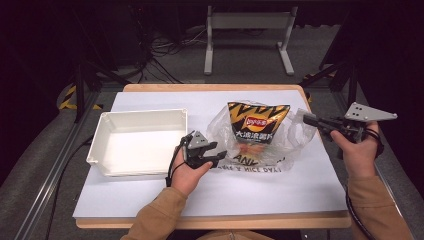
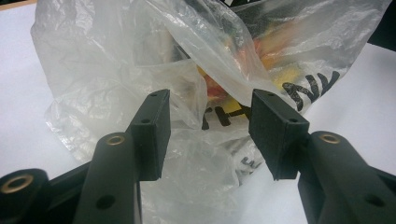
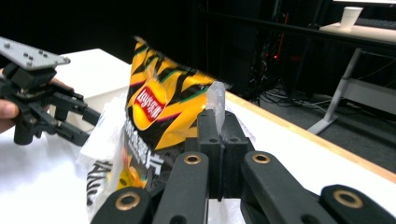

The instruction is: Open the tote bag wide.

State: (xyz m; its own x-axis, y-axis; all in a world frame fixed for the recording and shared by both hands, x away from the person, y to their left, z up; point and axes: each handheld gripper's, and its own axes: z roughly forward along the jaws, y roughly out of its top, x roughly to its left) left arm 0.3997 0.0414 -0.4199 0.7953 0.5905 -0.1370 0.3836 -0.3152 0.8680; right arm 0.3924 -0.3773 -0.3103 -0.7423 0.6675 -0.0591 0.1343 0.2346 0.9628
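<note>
I saw one chip bag [image 1: 257,125] inside one clear plastic bag [image 1: 295,137], beside one white tray [image 1: 140,140]. My right gripper [image 3: 219,140] pinched the plastic; my left gripper [image 2: 208,133] had its jaws apart.

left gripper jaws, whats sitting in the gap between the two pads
In the left gripper view, a crumpled fold of the clear plastic bag sits between the open pads; neither visibly clamps it.

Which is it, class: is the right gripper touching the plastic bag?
Touching. Right gripper view: right gripper, jaws shut, pinches a strip of the plastic bag.
</note>
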